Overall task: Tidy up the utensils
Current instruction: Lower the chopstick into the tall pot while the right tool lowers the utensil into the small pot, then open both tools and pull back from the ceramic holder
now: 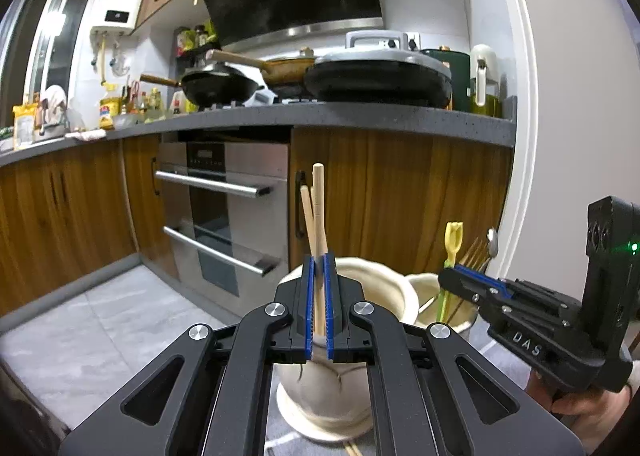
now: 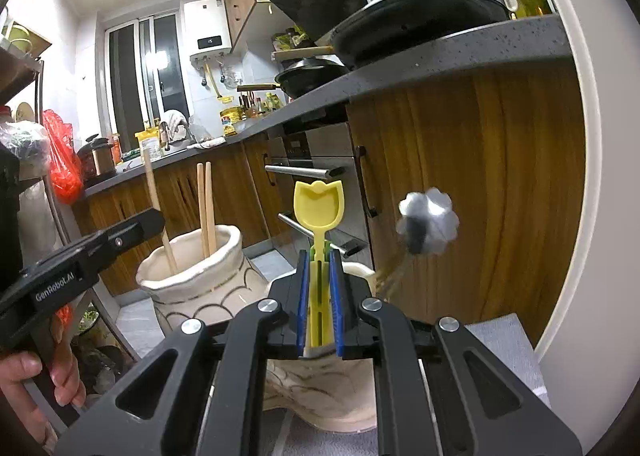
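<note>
The left gripper (image 1: 319, 268) is clamped on a chopstick (image 1: 318, 200) that stands upright between its blue pads, over the mouth of the left jar (image 1: 384, 284) just ahead of the fingers; two more chopsticks (image 2: 207, 208) lean inside that jar. To its right, the right gripper (image 2: 320, 268) pinches the stem of a yellow spoon (image 2: 319, 202), bowl up, above the right jar (image 2: 362, 272). A metal spoon (image 2: 428, 226) rises just right of its fingers
</note>
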A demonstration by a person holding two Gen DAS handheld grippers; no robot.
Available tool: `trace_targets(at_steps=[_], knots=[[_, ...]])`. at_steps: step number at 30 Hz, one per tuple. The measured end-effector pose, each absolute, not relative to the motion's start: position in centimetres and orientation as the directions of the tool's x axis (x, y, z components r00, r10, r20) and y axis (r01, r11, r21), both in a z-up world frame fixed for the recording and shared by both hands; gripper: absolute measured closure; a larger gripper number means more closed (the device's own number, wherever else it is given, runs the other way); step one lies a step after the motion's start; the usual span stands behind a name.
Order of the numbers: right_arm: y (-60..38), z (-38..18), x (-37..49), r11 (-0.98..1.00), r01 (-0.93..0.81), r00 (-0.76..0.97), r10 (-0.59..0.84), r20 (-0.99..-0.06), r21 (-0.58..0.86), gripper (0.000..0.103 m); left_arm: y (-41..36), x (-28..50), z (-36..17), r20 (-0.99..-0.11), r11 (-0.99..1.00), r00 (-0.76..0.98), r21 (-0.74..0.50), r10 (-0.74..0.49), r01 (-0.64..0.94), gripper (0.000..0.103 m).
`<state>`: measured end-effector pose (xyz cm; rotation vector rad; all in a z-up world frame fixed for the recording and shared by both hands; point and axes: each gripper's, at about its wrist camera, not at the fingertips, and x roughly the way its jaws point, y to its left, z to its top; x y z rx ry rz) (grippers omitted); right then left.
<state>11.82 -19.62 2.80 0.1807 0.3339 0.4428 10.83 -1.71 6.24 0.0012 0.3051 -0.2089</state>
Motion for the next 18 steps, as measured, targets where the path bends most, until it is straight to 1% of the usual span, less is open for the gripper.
trace_targets(at_steps=[3,5,6,8,9,11,13,15,16,17,18], knots=[[-19.7,2.9,11.5,0.890,-0.388,0.851,0.446,-0.277,0.241,0.093,-1.7,10.7,6.1,-0.309,0.978,0.929,-0.033,-0.204,0.205,0.098],[-19.8,2.9,11.3,0.888,-0.390,0.852,0.448,-0.270,0.244,0.088,-1.7,10.6,6.1,-0.311,0.978,0.928,-0.032,-0.204,0.204,0.097],[-19.8,3.1,11.4,0.887,-0.392,0.853,0.450,-0.265,0.245,0.082,-1.7,10.4,6.2,-0.311,0.978,0.928,-0.032,-0.205,0.205,0.097],[-19.9,3.4,11.0,0.886,-0.396,0.856,0.451,-0.252,0.239,0.080,-1.8,10.3,6.2,-0.309,0.979,0.930,-0.027,-0.201,0.203,0.097],[-19.9,3.6,10.7,0.888,-0.397,0.859,0.449,-0.247,0.233,0.079,-1.8,10.2,6.4,-0.309,0.979,0.930,-0.023,-0.199,0.202,0.094],[-20.1,4.0,10.1,0.889,-0.401,0.862,0.448,-0.237,0.223,0.075,-1.8,9.8,6.6,-0.304,0.980,0.933,-0.018,-0.195,0.199,0.086],[-20.5,4.4,9.3,0.889,-0.401,0.864,0.448,-0.230,0.222,0.063,-1.7,9.4,6.9,-0.302,0.980,0.934,-0.017,-0.193,0.197,0.072],[-21.0,4.7,8.6,0.890,-0.397,0.866,0.444,-0.229,0.224,0.057,-1.5,8.8,7.2,-0.293,0.981,0.937,-0.022,-0.190,0.192,0.065],[-21.3,4.9,8.1,0.892,-0.393,0.867,0.440,-0.232,0.223,0.051,-1.4,8.5,7.3,-0.294,0.981,0.937,-0.025,-0.191,0.192,0.062],[-21.5,5.0,7.8,0.894,-0.390,0.868,0.438,-0.236,0.222,0.048,-1.3,8.1,7.4,-0.296,0.981,0.936,-0.028,-0.190,0.190,0.059],[-21.8,5.0,7.5,0.895,-0.389,0.866,0.436,-0.243,0.221,0.041,-1.2,7.8,7.5,-0.297,0.982,0.936,-0.028,-0.189,0.189,0.052]])
